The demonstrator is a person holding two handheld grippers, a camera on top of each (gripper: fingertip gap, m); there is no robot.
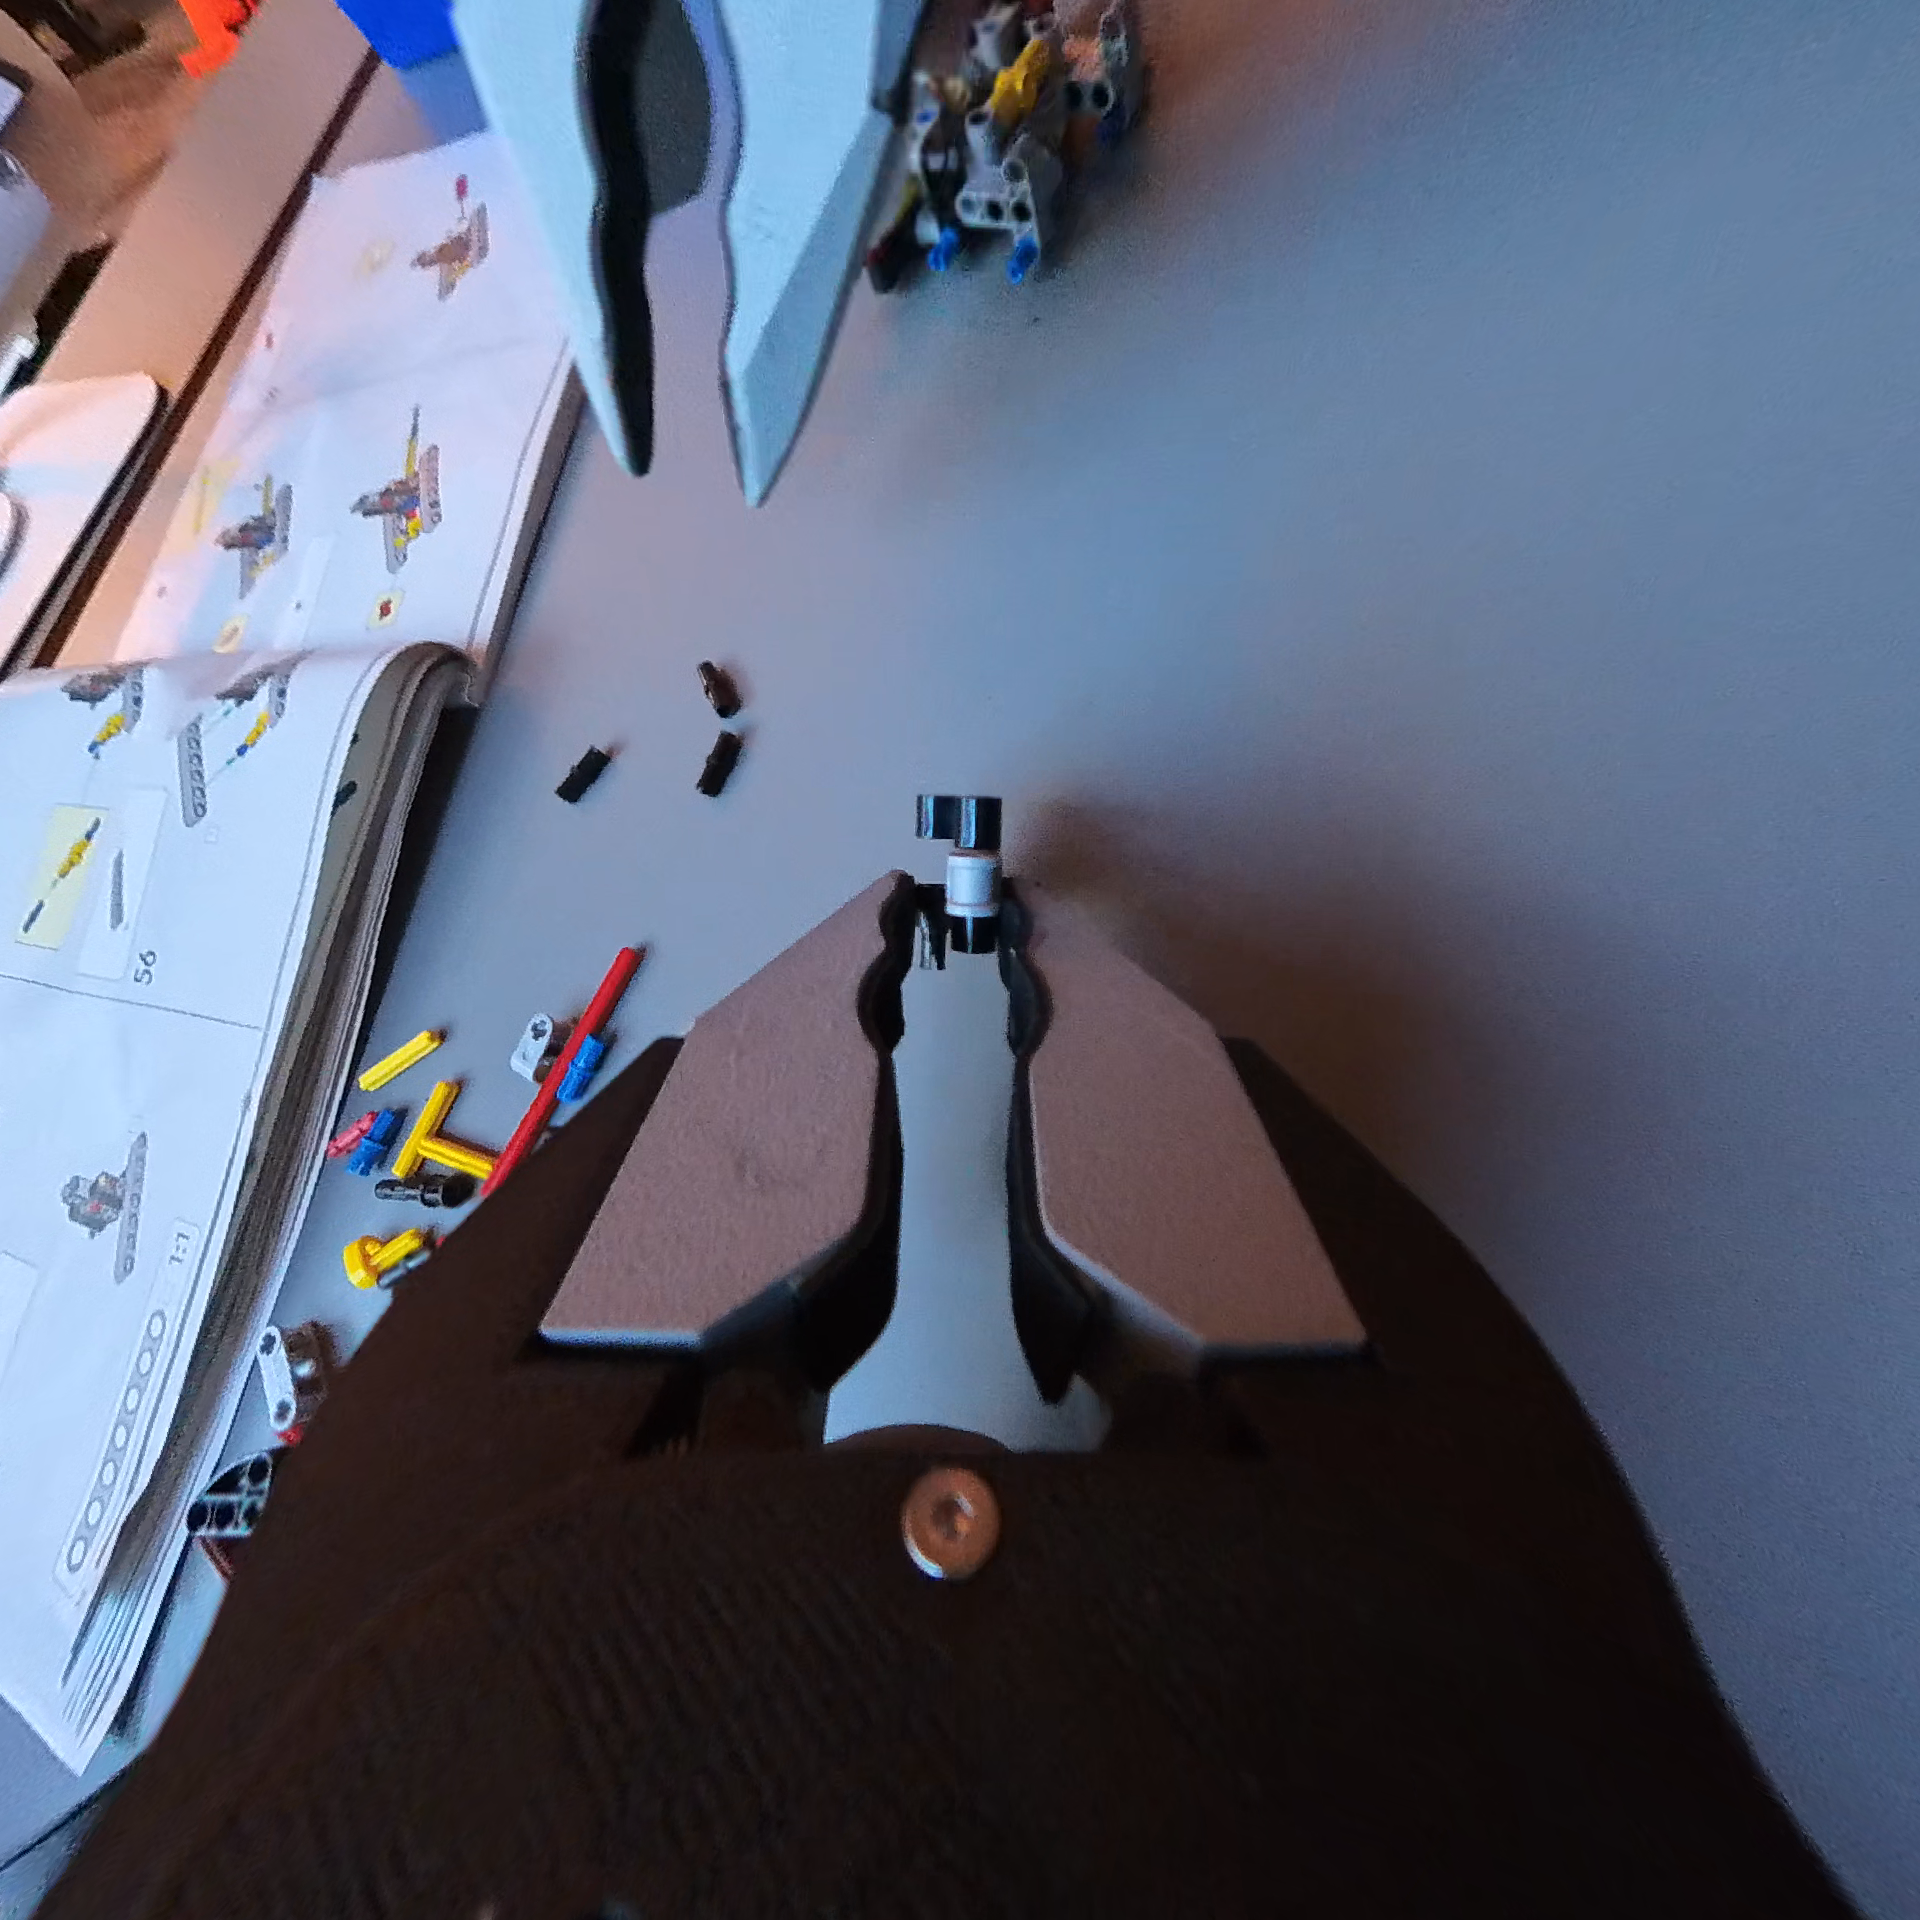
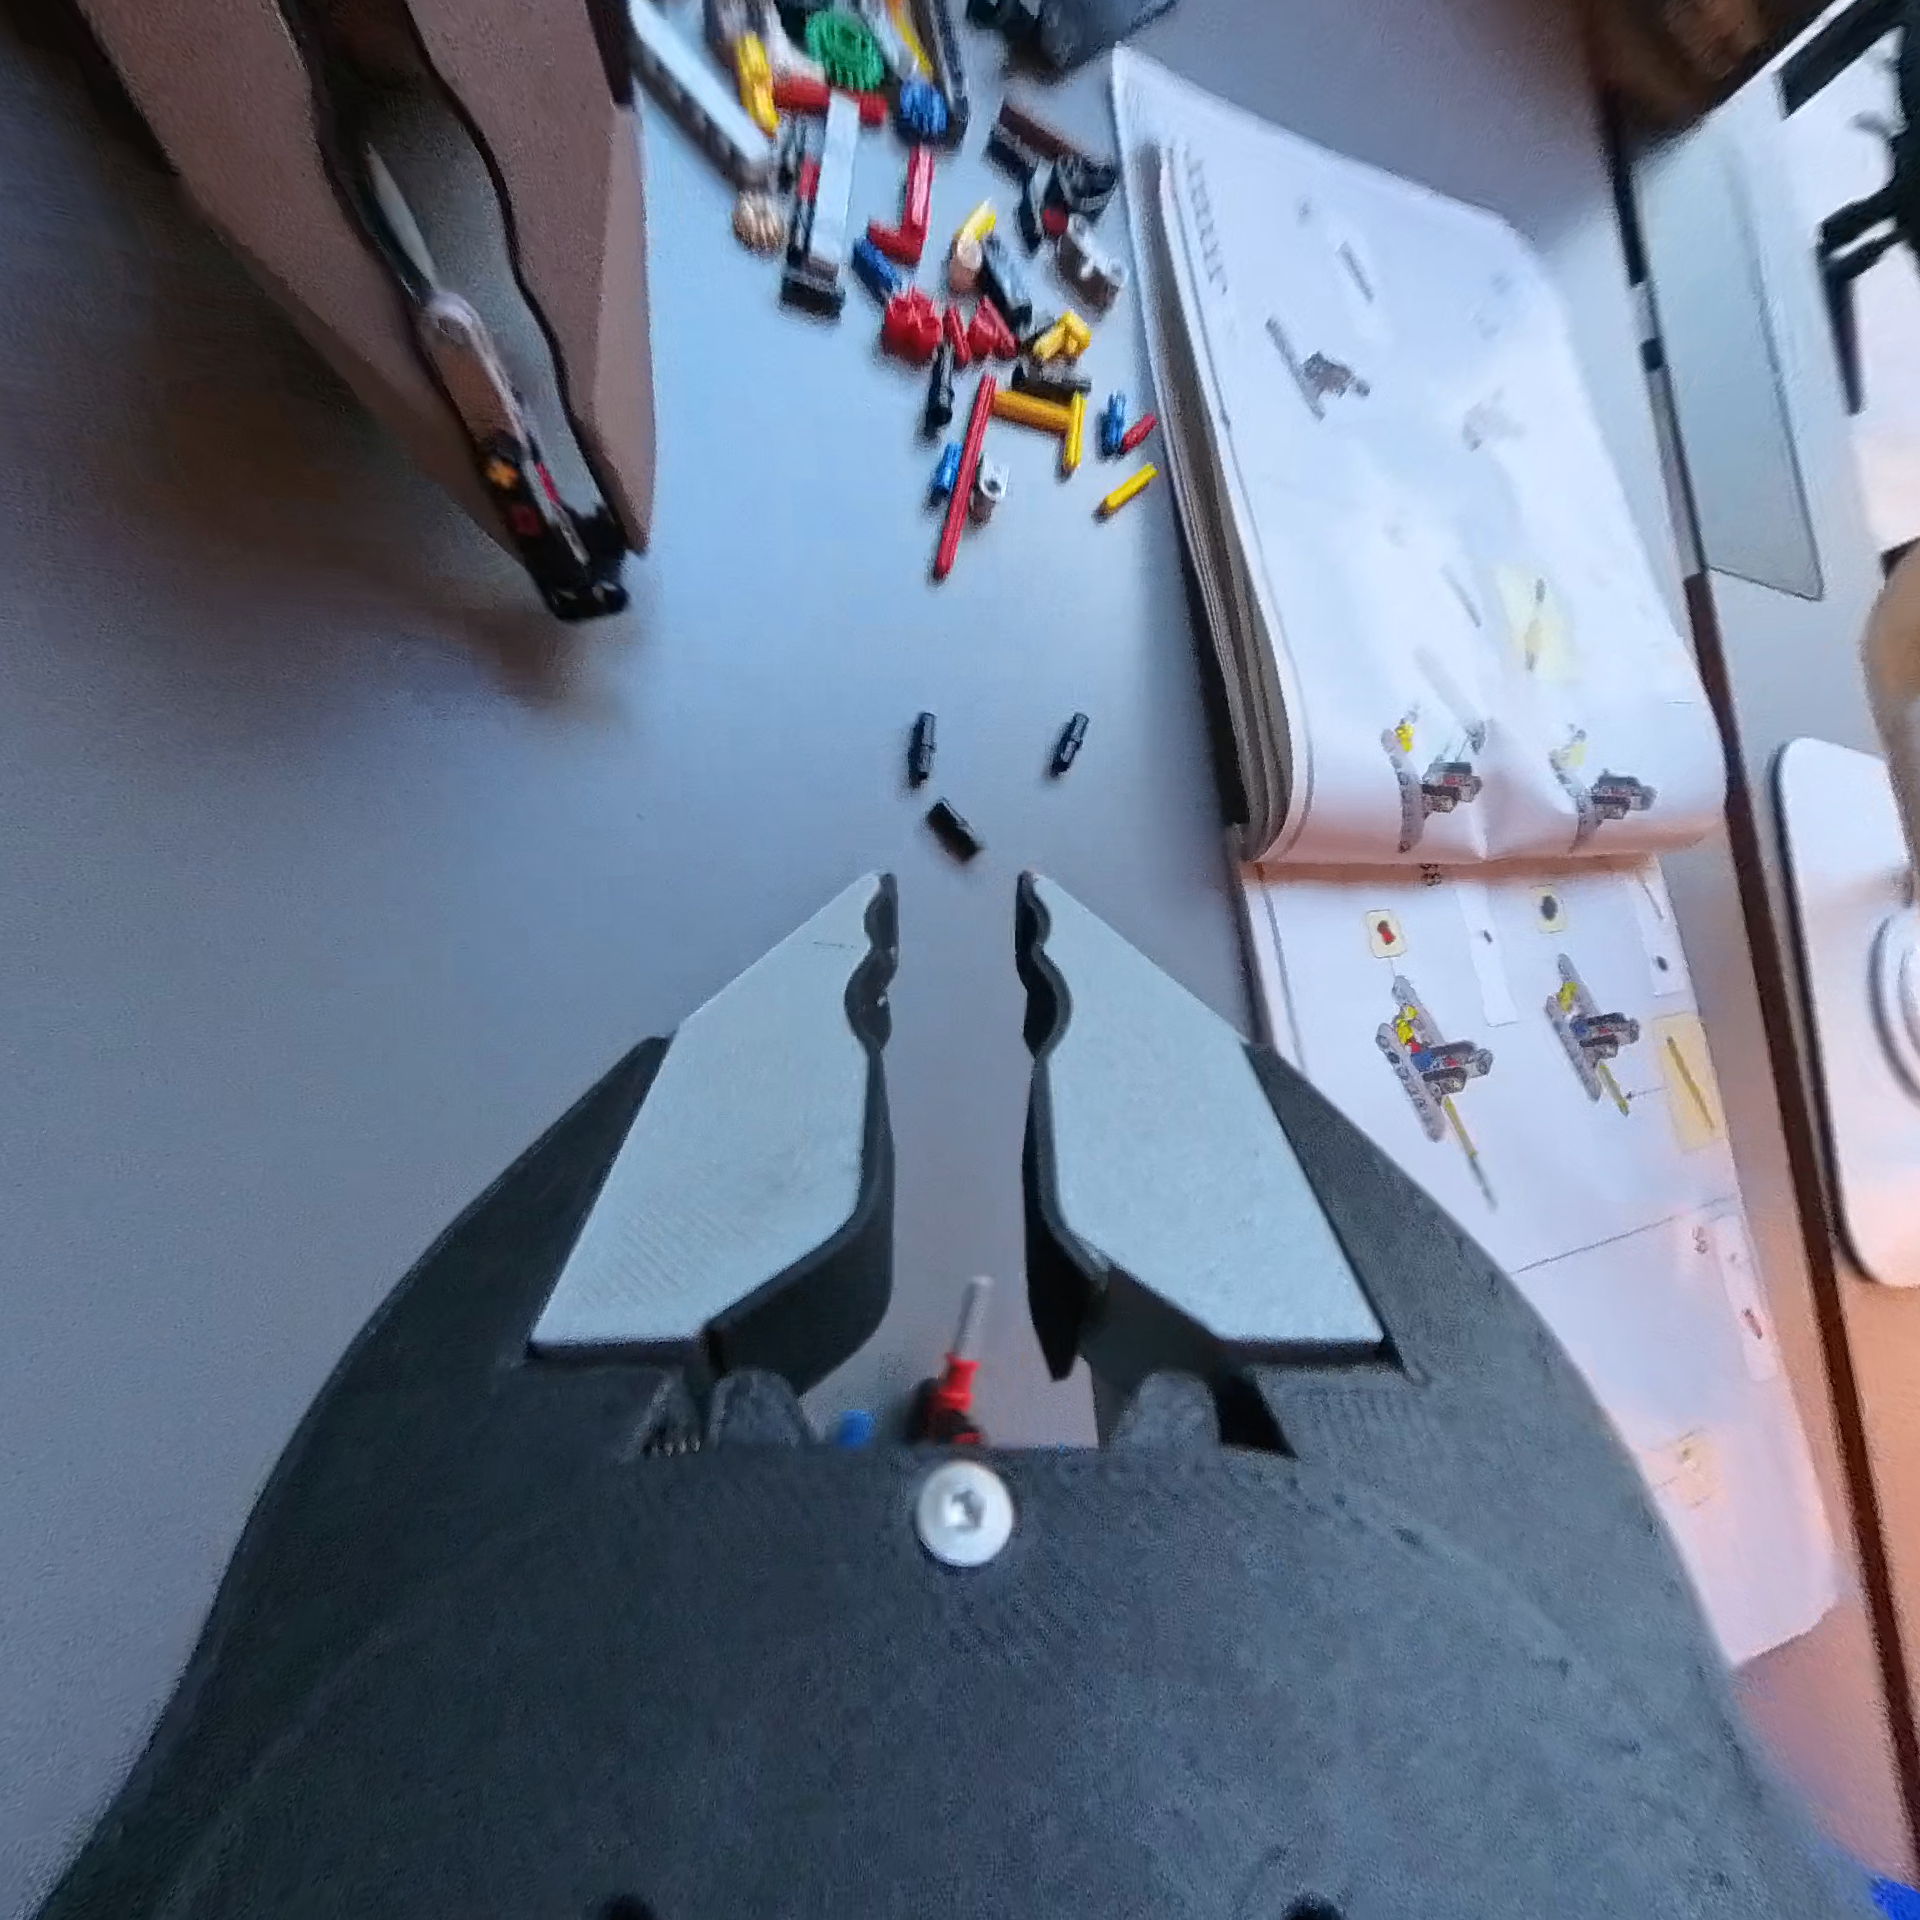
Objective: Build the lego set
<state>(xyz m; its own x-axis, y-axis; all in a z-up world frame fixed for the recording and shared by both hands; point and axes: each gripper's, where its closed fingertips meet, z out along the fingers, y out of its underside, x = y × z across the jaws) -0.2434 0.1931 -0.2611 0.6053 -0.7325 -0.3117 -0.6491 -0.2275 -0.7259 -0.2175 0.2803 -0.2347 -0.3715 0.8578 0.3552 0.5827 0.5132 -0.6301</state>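
Black and grey plastic made up the small assembly (image 1: 968,883) clamped at the tips of the left gripper (image 1: 961,920): a black base, a pale grey sleeve and a black two-lobed piece on top, standing proud of the fingertips above the grey table (image 1: 1455,520). The jaws were nearly closed, both pads pressed against the black base. The right gripper (image 2: 956,894) hung with its jaws a little apart and nothing between them, just short of the nearest of three black pins (image 2: 953,829) lying loose on the table. An open instruction booklet (image 2: 1455,727) lay beside them, with a scatter of coloured parts (image 2: 977,343) farther off. The hold on the assembly looked shallow, only at the very tips, so a tilt or a knock from the other gripper might twist it free; the loose pins could roll if nudged
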